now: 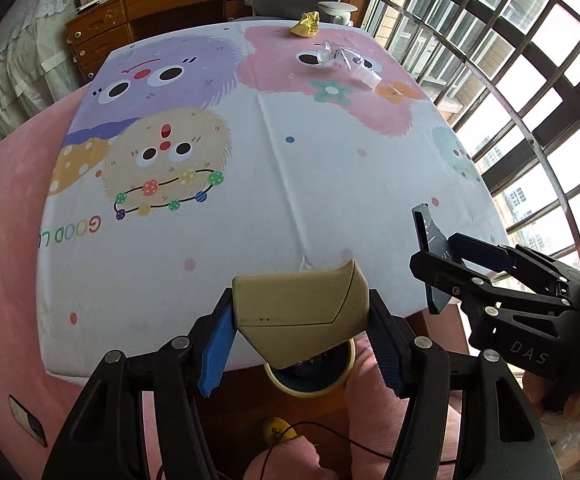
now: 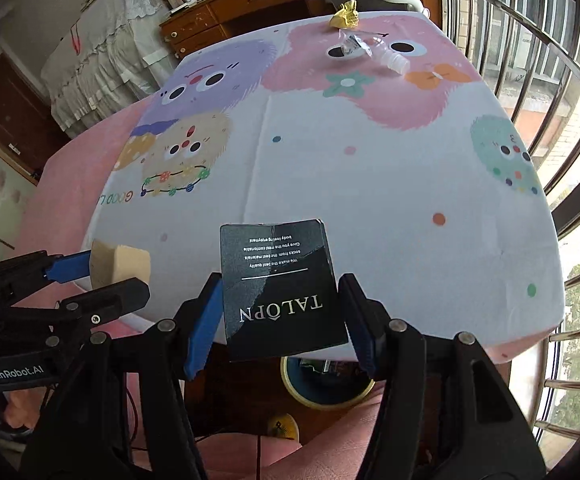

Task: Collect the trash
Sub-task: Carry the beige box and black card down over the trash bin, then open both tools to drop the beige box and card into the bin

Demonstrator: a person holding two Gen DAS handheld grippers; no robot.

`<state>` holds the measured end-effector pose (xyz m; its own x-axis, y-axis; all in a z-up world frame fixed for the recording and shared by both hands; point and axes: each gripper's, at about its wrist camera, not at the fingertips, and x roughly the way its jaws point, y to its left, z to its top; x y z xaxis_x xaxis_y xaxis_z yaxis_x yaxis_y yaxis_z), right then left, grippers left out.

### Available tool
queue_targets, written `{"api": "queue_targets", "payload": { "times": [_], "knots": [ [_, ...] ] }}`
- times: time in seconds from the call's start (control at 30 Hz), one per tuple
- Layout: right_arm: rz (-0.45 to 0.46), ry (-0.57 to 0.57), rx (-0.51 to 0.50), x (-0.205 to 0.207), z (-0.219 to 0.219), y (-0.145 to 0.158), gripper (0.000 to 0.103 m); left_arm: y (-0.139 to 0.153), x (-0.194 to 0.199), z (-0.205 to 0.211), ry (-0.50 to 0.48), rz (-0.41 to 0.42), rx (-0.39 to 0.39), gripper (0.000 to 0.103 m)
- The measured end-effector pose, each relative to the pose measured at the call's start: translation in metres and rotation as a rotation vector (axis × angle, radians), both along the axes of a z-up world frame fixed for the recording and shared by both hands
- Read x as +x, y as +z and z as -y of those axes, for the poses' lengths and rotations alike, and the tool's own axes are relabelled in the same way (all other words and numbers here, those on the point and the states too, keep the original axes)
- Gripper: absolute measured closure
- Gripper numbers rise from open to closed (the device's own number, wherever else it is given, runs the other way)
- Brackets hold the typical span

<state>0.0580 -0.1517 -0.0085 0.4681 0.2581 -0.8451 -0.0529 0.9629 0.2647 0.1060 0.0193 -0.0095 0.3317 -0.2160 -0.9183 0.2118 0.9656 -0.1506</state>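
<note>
Below table edge (image 2: 470,344), black card (image 2: 285,296) half-hides bin (image 2: 326,394).

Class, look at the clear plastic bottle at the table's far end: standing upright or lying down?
Lying down: the bottle rests on its side, cap pointing right.

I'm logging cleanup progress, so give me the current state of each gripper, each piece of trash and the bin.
left gripper: shut on tan piece, above the bin
tan piece: held, off the table
right gripper: shut on black card
black card: held upright at the near table edge
yellow wrapper: crumpled, lying at the far table edge
clear plastic bottle: crushed, lying on its side on the table
bin: open, below the near table edge
</note>
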Motion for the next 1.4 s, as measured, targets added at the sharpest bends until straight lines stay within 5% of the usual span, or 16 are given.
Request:
{"api": "queue_targets", "payload": {
  "times": [0.27, 0.5, 0.67, 1.07, 1.23, 1.4],
  "knots": [
    [-0.076, -0.029, -0.055, -0.096, -0.029, -0.015, 0.048, -0.012, -0.083, -0.027, -0.087, -0.041, -0.022, 0.041],
    [-0.167, -0.048, -0.061, -0.127, -0.023, -0.045, 0.048, -0.043, -0.127, -0.021, -0.102, -0.103, -0.029, 0.041],
    [-0.262, -0.086, -0.055, -0.127, -0.009, -0.101, 0.048, -0.089, -0.147, -0.001, -0.106, -0.161, 0.003, 0.041],
    [-0.450, -0.183, -0.031, -0.118, 0.034, -0.296, 0.048, -0.264, -0.133, 0.028, -0.006, -0.258, 0.000, 0.040],
    [-0.456, -0.211, -0.028, -0.108, 0.049, -0.339, 0.048, -0.318, -0.111, 0.038, -0.003, -0.286, 0.007, 0.038],
    [-0.450, -0.243, -0.011, -0.098, 0.055, -0.357, 0.048, -0.334, -0.102, 0.044, 0.000, -0.268, 0.037, 0.018]
  ]
}}
